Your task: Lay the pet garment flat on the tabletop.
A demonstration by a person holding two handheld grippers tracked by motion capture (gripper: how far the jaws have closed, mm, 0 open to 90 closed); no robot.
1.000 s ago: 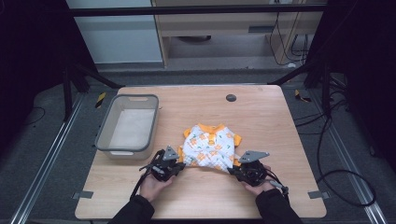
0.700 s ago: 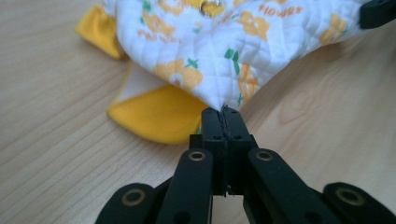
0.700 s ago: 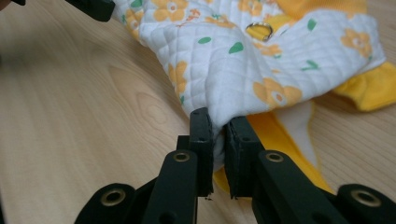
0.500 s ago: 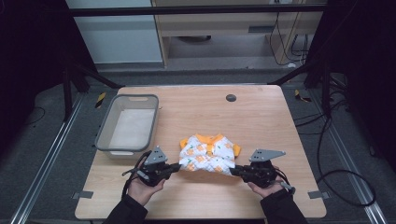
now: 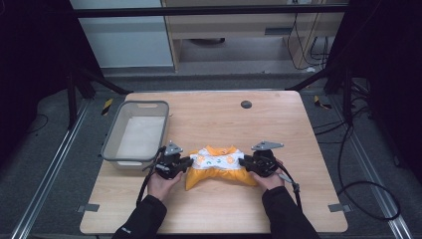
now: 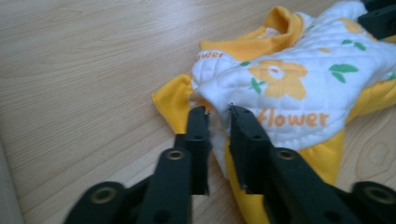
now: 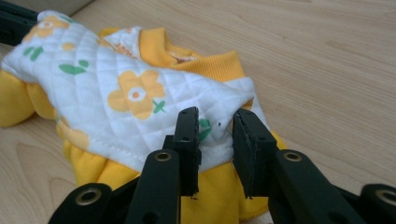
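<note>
Since half a second ago the garment [image 5: 217, 163] has been folded: its white quilted side is now a narrower band, with more orange showing along the near edge. Both hands lie low on the wooden table [image 5: 278, 119], forearms coming in from the near edge, one at each end of the garment. The left gripper [image 6: 218, 122] has its jaws closed to a thin gap, pinching the white quilted edge. The right gripper [image 7: 215, 132] has its jaws on either side of the opposite edge, a wider gap between them, the cloth bunched in it. Orange lettering on the white panel reads "flower". A grey bin [image 5: 115, 135] stands left of the garment.
</note>
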